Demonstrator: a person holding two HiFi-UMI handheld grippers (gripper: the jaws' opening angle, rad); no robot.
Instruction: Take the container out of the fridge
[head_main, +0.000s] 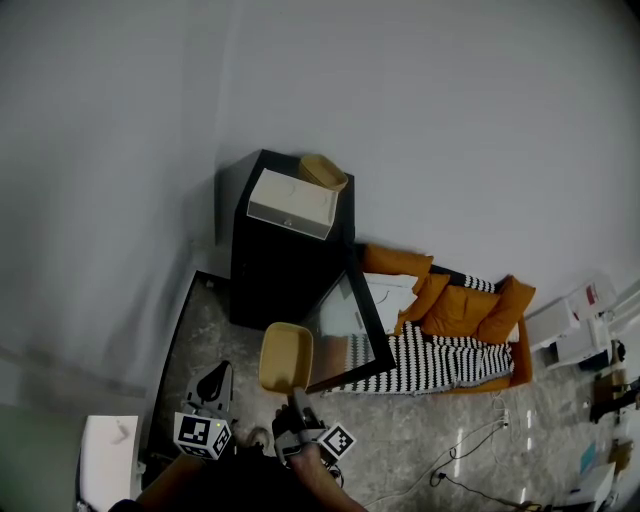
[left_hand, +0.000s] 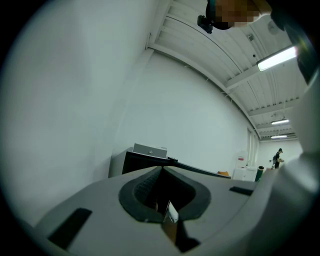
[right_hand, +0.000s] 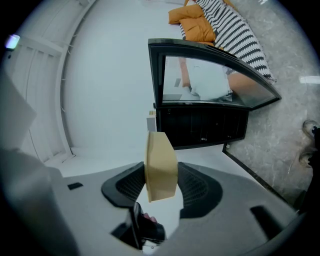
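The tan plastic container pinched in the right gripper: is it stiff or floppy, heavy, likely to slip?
Probably stiff: the tan plastic container shows no sagging though the right gripper holds only one end. Likely light: its inside looks empty in the head view. It could swing or slip, being pinched at one edge.

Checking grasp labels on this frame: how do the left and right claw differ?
The left claw is shut on nothing. The right claw is clamped on the tan container, so it stands wider. The left claw points up along a bare wall, with the fridge low in its view. The right claw faces the open fridge head-on. Both have the same grey build.
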